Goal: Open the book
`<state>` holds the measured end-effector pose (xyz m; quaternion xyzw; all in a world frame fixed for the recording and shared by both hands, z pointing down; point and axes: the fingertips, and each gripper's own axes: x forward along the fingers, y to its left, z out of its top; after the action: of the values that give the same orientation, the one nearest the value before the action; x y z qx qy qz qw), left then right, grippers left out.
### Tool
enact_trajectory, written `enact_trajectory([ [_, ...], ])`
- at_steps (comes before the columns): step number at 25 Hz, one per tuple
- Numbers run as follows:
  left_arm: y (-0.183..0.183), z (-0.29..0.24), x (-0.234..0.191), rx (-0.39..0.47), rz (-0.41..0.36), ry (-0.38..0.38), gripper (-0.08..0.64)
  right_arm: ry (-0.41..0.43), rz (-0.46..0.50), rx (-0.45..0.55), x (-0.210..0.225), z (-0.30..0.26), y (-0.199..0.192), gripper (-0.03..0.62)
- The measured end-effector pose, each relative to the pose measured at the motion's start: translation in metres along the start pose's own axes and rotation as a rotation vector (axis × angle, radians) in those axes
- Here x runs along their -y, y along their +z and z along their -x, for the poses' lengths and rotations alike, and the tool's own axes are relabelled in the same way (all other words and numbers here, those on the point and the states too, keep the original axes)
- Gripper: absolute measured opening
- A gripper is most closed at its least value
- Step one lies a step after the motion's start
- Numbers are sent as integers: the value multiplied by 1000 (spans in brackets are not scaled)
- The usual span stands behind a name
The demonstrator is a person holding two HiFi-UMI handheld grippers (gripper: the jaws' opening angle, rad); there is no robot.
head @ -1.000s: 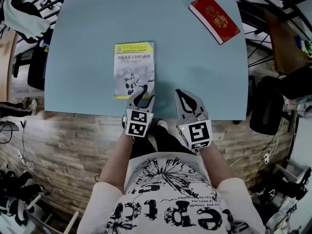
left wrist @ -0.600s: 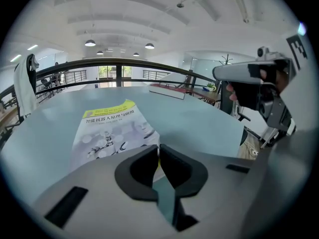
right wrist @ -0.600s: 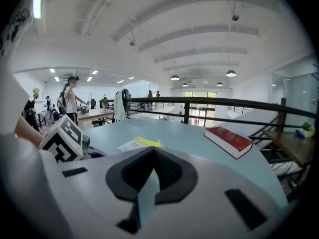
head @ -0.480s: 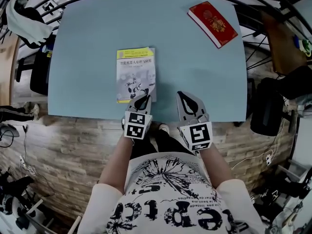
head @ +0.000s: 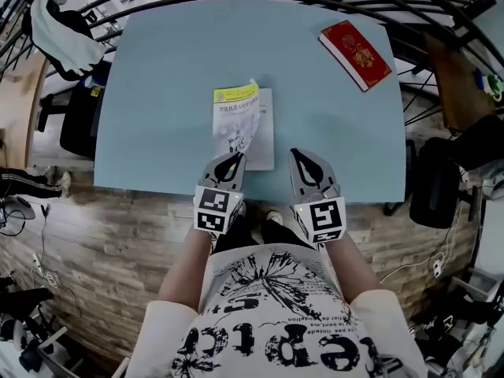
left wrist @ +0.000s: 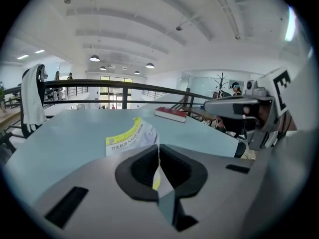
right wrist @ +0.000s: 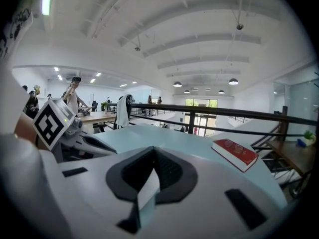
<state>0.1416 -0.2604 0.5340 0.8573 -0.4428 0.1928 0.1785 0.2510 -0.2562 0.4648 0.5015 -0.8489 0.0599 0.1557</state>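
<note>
White short-sleeved T-shirt (head: 272, 321), black graphic print, grey left hand-held gripper (head: 235, 158), grey right hand-held gripper (head: 298, 153), square-marker cubes (head: 214, 209)

Chinese txt on book (head: 246, 128) cover, too sm. to read.

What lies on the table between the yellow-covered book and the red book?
Nothing. The head view shows only bare blue table between the yellow-covered book and the red book.
</note>
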Motion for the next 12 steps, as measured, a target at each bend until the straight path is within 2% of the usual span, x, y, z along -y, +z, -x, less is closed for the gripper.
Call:
enact_trajectory([
  [5,4,33,-41,44,16,49,25,19,16,23,-36,-15,16,12],
  [12,-14,74,-106,57,79,126,25,54,41,39,-87,-44,34,12],
])
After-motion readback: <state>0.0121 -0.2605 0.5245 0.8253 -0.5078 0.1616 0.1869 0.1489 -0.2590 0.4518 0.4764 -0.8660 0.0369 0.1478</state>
